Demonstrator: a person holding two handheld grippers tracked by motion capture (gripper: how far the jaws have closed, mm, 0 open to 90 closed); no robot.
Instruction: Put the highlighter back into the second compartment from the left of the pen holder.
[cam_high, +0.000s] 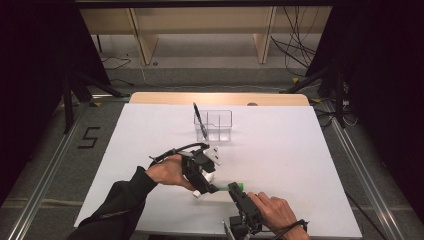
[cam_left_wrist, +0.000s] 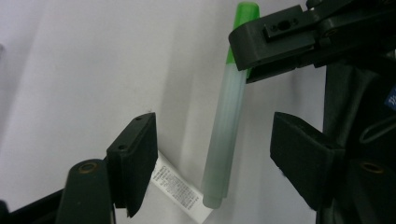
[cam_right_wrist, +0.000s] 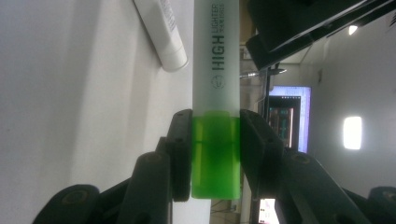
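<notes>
Near the tabletop's (cam_high: 150, 130) front edge, the right gripper (cam_right_wrist: 215, 154) is clamped on the highlighter's (cam_right_wrist: 217, 70) green cap while the left gripper (cam_left_wrist: 219, 154), jaws apart, brackets its barrel without gripping, so uncapping seemingly remains undone.

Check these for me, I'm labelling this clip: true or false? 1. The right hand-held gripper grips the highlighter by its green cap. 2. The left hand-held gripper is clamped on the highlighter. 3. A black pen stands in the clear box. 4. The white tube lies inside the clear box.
1. True: the right hand-held gripper pinches the highlighter at its green cap.
2. False: the left hand-held gripper has its jaws on either side of the barrel, not touching.
3. True: the pen leans in the clear box.
4. False: the white tube lies on the table.
</notes>
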